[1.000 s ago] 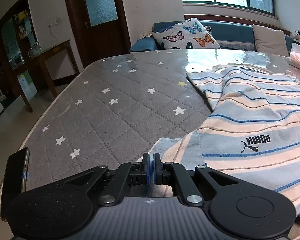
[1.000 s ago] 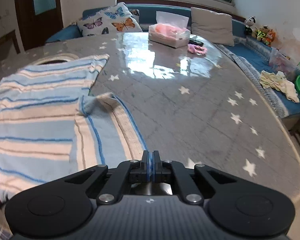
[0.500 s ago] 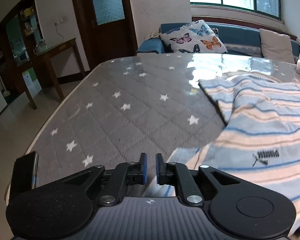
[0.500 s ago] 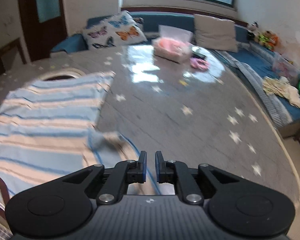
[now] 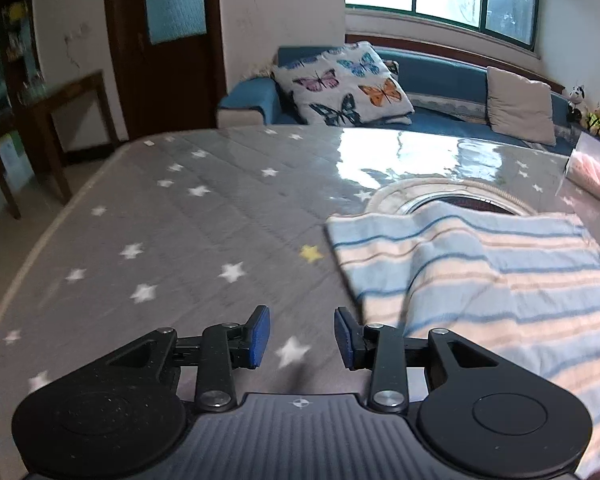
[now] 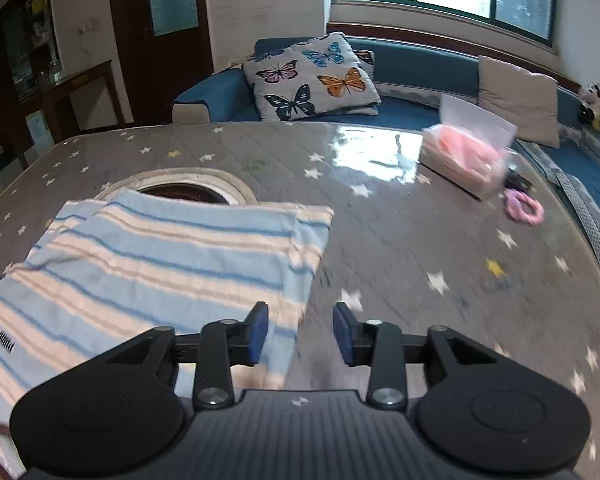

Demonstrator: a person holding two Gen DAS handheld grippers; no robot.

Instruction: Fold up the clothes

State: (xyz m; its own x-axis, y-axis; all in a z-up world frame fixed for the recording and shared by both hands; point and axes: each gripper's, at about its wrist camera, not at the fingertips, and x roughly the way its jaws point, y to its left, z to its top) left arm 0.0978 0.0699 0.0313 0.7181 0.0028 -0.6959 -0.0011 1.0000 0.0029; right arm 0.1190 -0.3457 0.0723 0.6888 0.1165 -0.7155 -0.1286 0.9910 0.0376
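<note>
The striped garment (image 6: 172,264) lies flat on the grey star-patterned surface (image 6: 400,248), its sides apparently turned in so that it forms a rough rectangle; a small logo shows near its nearer left corner in the right wrist view. Judged from this, the first folds look done, and what seems left is at least one fold across its length and perhaps tidying the edges. The left gripper (image 5: 302,338) hangs over bare surface just left of the garment (image 5: 480,272), jaws wide apart and holding nothing. The right gripper (image 6: 300,334) hovers over the garment's right edge, equally spread and empty. Well to the right of the garment stands a clear box (image 6: 466,164) holding something pink, and beside it lies a pink hair tie (image 6: 524,208).
</note>
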